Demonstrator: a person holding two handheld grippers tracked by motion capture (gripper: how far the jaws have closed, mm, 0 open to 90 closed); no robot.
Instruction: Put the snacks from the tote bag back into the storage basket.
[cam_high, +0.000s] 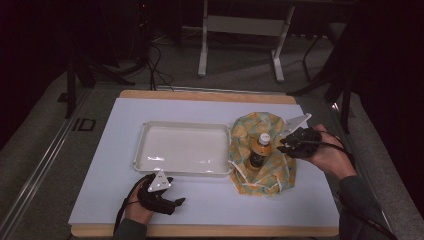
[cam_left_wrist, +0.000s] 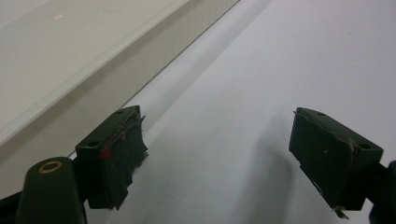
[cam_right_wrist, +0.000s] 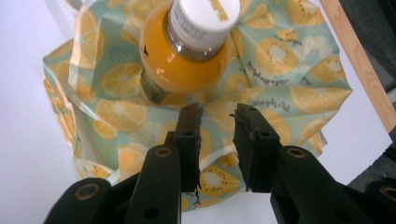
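Observation:
A bottle of orange drink (cam_high: 259, 150) with a white cap stands upright in the middle of a citrus-print cloth bag (cam_high: 248, 128) on the table's right side. My right gripper (cam_high: 283, 145) hovers at the bottle's right, just over the fabric. In the right gripper view its jaws (cam_right_wrist: 217, 116) stand a little apart, open, with only the cloth (cam_right_wrist: 285, 60) showing behind the gap and the bottle (cam_right_wrist: 187, 60) just beyond the tips. My left gripper (cam_high: 176, 191) rests near the front edge. Its jaws (cam_left_wrist: 215, 135) are wide open over bare table beside the tray.
A shallow white tray (cam_high: 182, 172) lies at mid-table, left of the bag; its wall (cam_left_wrist: 140, 60) runs close along my left gripper. The white table sheet (cam_high: 115, 165) ends at a wooden edge in front. Table legs and cables stand on the floor beyond.

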